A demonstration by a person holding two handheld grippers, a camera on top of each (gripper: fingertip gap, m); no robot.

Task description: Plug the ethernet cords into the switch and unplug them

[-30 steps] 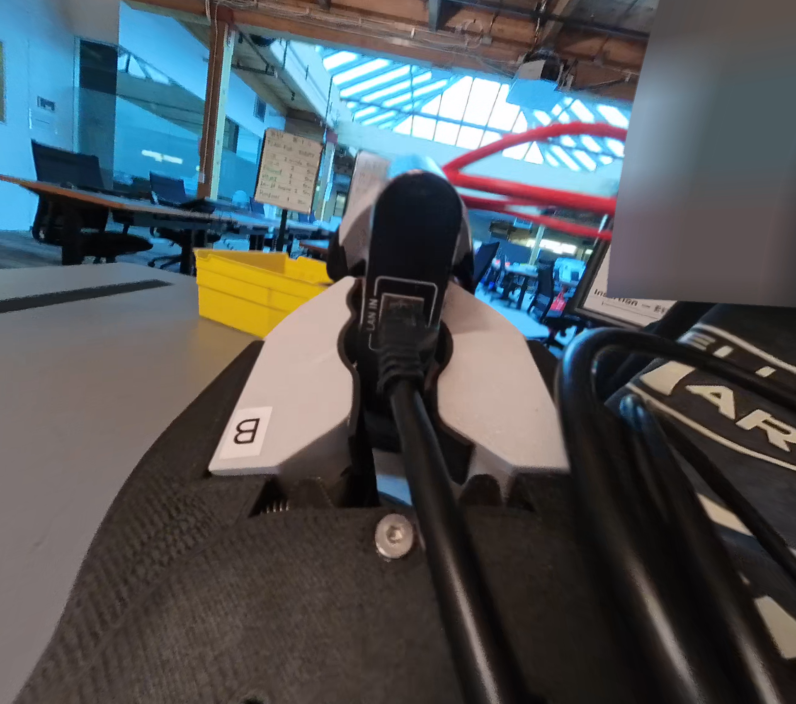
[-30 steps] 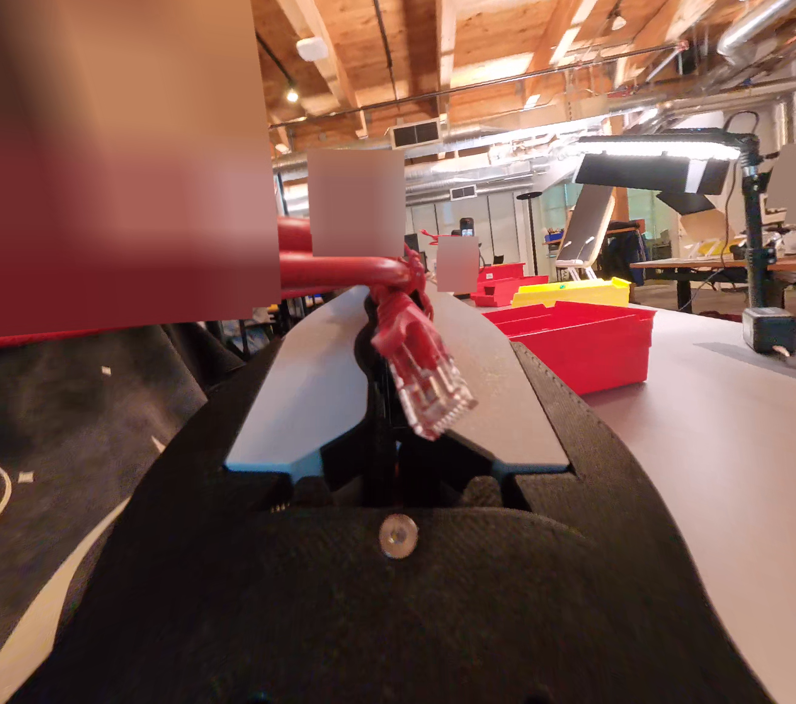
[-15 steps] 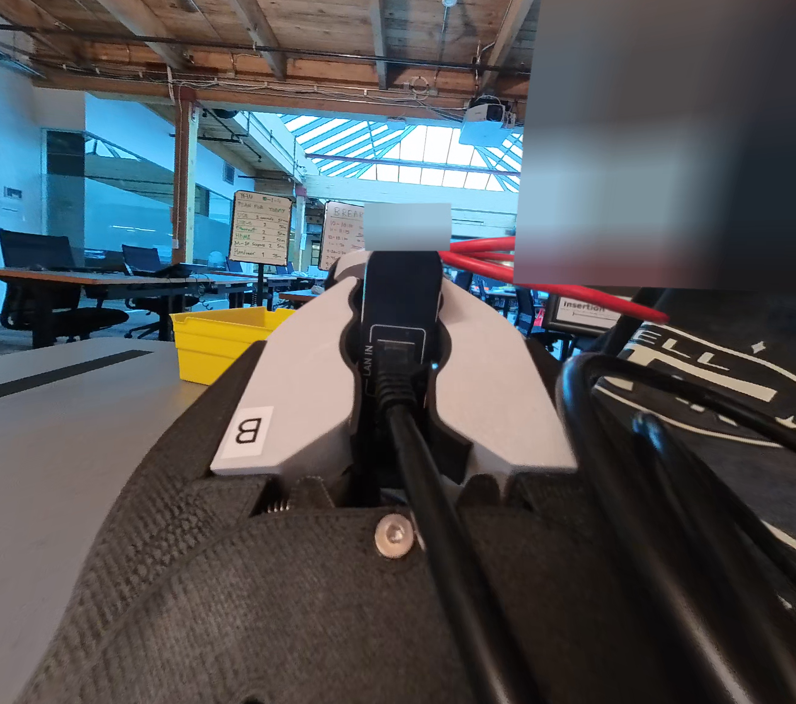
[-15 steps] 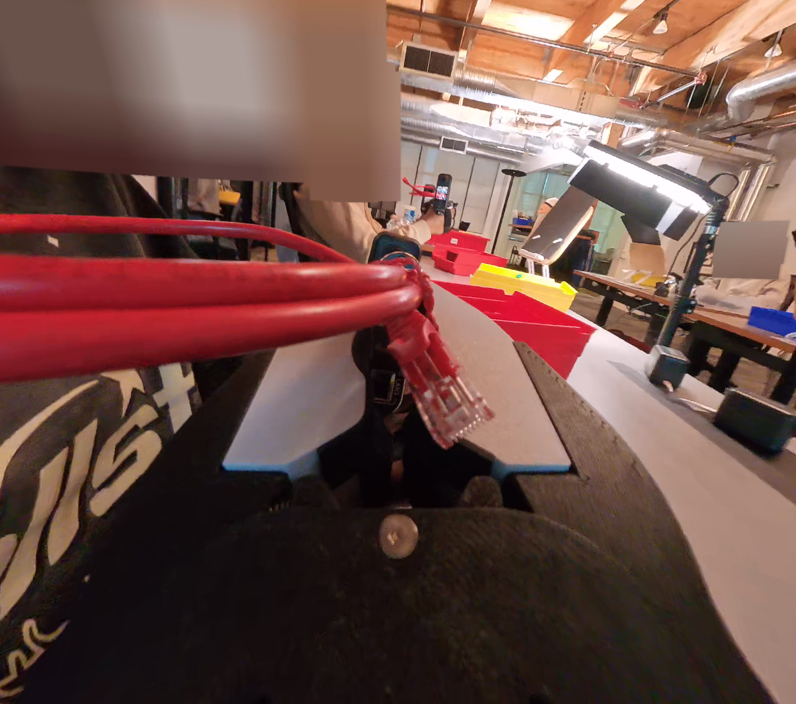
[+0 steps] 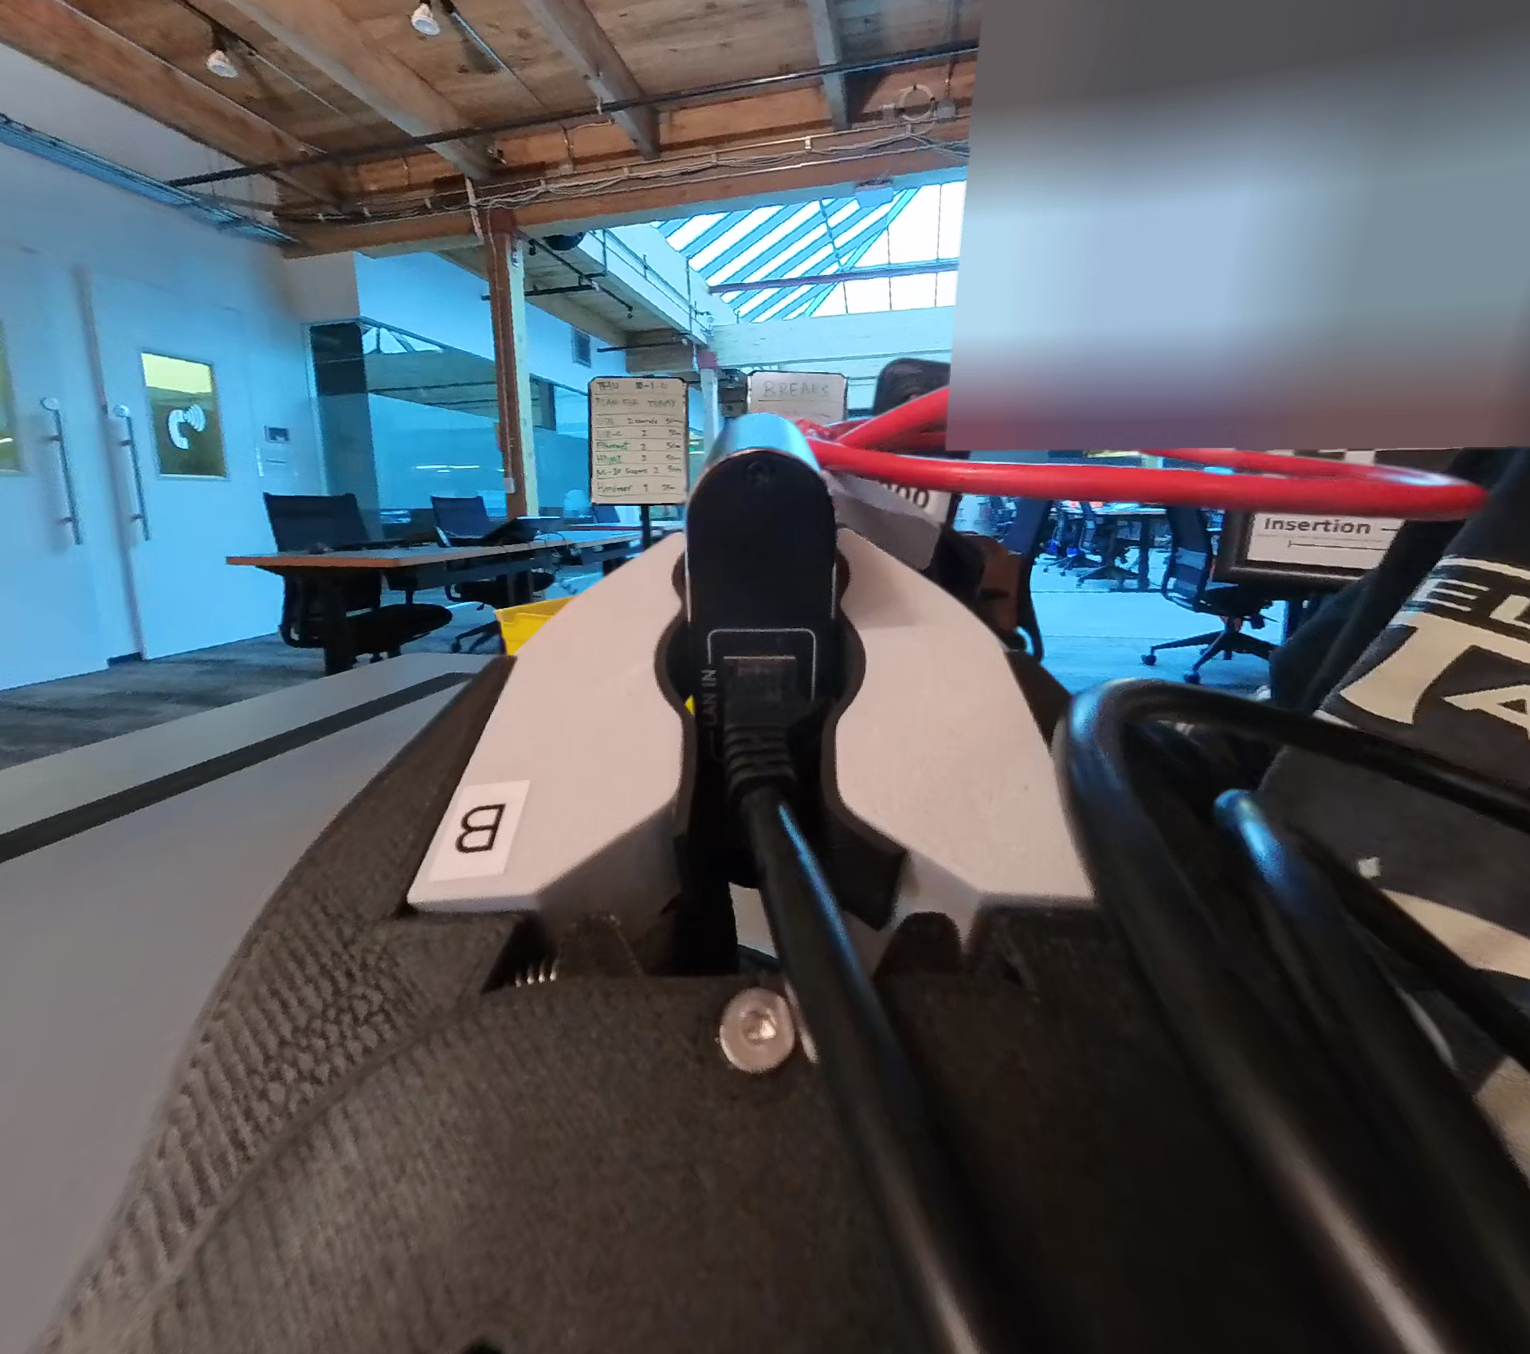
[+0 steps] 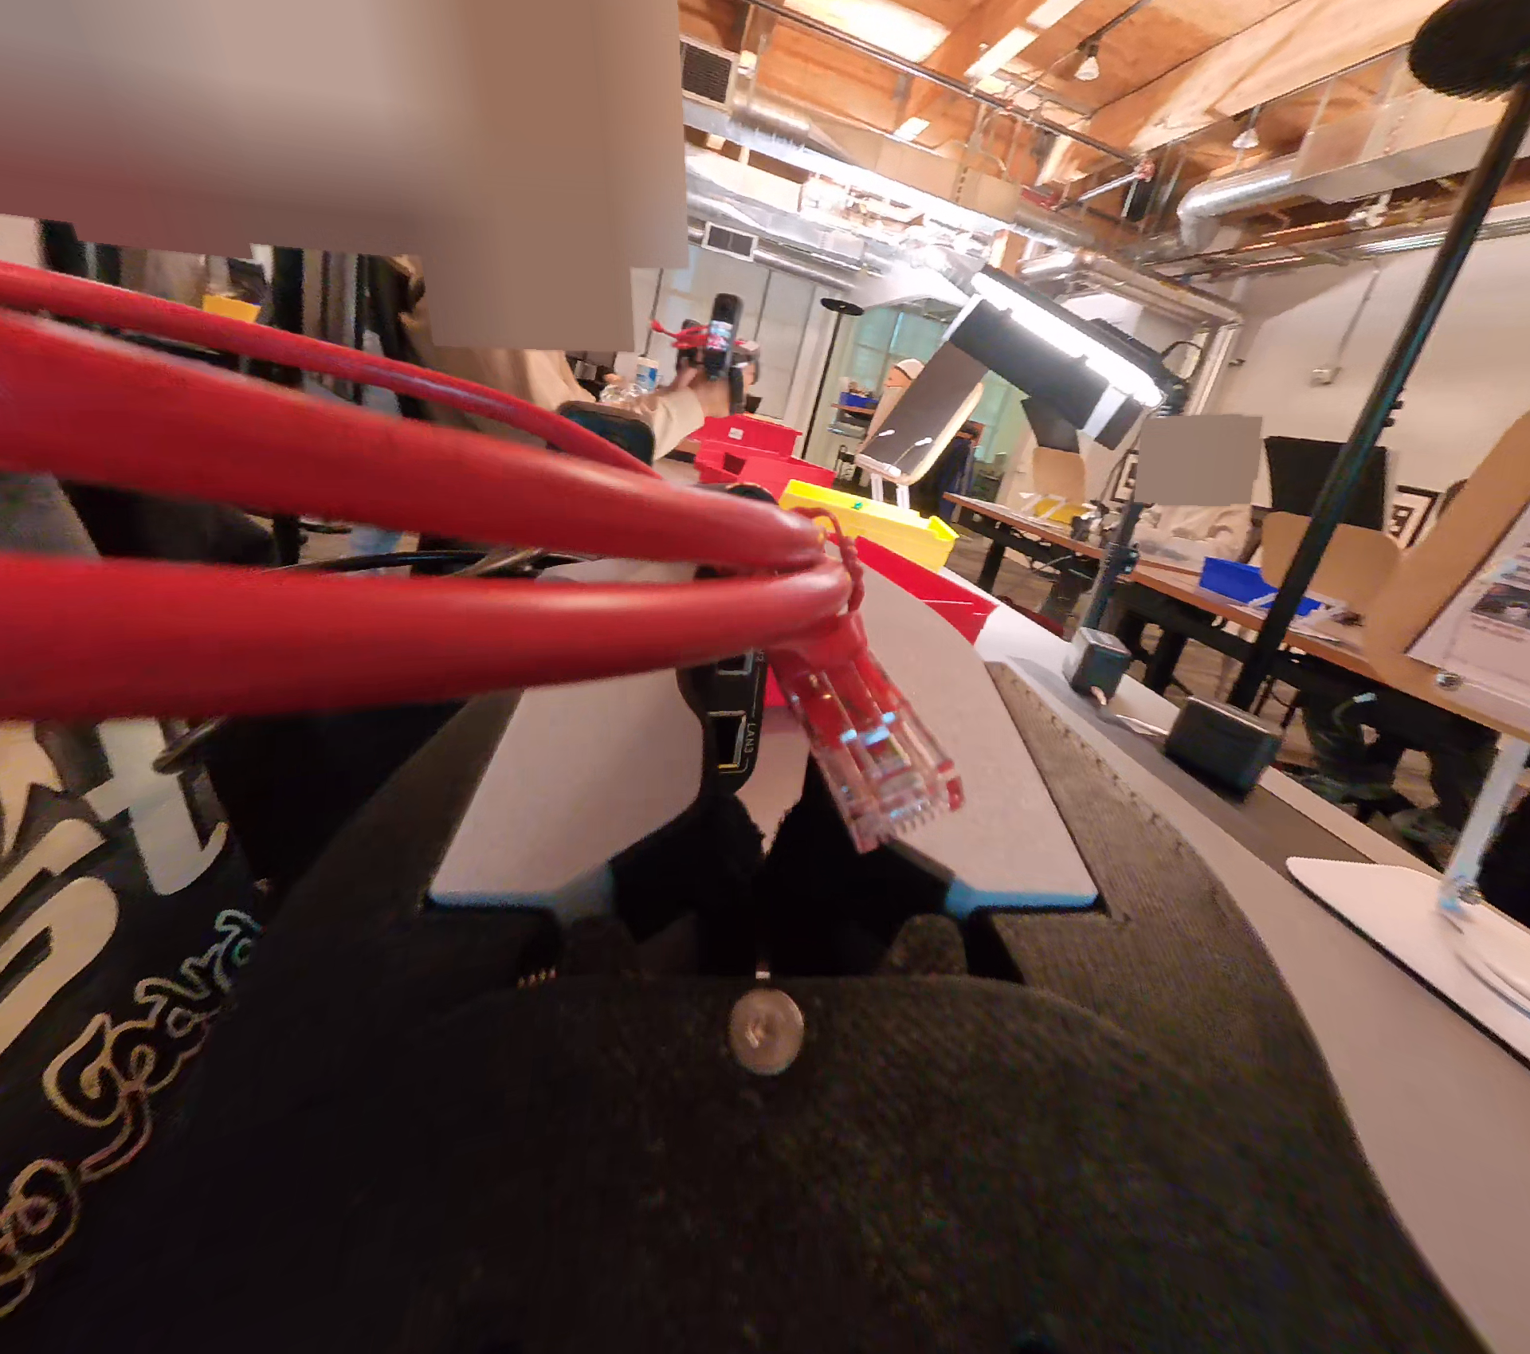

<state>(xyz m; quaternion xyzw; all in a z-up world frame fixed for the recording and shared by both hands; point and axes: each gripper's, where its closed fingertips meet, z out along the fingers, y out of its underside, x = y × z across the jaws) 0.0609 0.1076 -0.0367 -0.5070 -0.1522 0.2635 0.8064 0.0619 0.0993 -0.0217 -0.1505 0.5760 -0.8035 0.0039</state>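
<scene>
Two grippers: both are seen held above a grey table (image 5: 124,900), each from its own wrist camera.
Left gripper (image 5: 762,652): its grey fingers (image 5: 579,735) are pressed onto the black switch (image 5: 757,569), which is held upright at centre frame.
Black cord (image 5: 820,983): it is plugged into the switch's near-side port and is led down to the bottom of the frame.
Right gripper (image 6: 770,718): the jaws are clamped near the tips on the red cord (image 6: 414,619), just behind its plug.
Red plug (image 6: 878,751): clear-tipped, unplugged, it is hung slanting down to the right at centre frame.
Switch in right view: it is seen just left of the plug, close by; contact cannot be told.
Red loops: they are swept off to the left edge.
Bins: red bins (image 6: 745,445) and a yellow bin (image 6: 869,511) are seen beyond, mid-frame.
</scene>
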